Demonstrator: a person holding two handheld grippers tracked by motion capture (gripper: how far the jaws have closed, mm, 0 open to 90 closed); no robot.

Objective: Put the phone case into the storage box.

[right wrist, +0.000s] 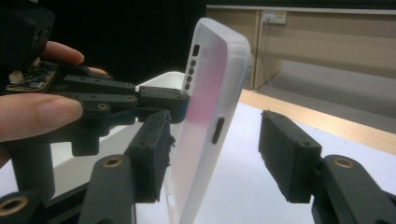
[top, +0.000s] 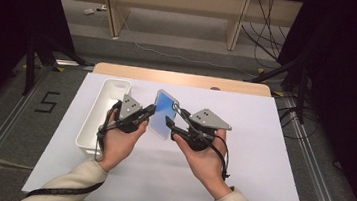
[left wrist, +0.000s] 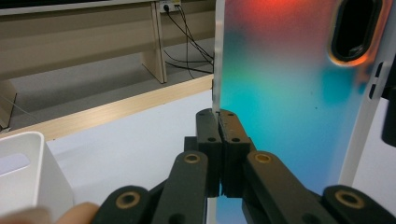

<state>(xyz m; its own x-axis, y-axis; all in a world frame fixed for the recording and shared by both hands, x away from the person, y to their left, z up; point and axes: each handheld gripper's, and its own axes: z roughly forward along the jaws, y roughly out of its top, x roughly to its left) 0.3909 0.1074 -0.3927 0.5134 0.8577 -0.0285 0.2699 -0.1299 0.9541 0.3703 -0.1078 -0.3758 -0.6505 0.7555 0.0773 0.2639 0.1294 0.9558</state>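
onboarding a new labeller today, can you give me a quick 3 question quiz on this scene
1. True or false: the left gripper is shut on an edge of the phone case.
2. Multiple choice: the right gripper has its jaws
A. clamped on the case
B. open, one on each side of the case
C. inside the bin
3. Fill in the missing word: the white bin stands on the person's ____ side of the white table.

Key
1. True: in the left gripper view the jaws meet on the case's edge.
2. B: in the right gripper view there is a clear gap between the case and one jaw.
3. left
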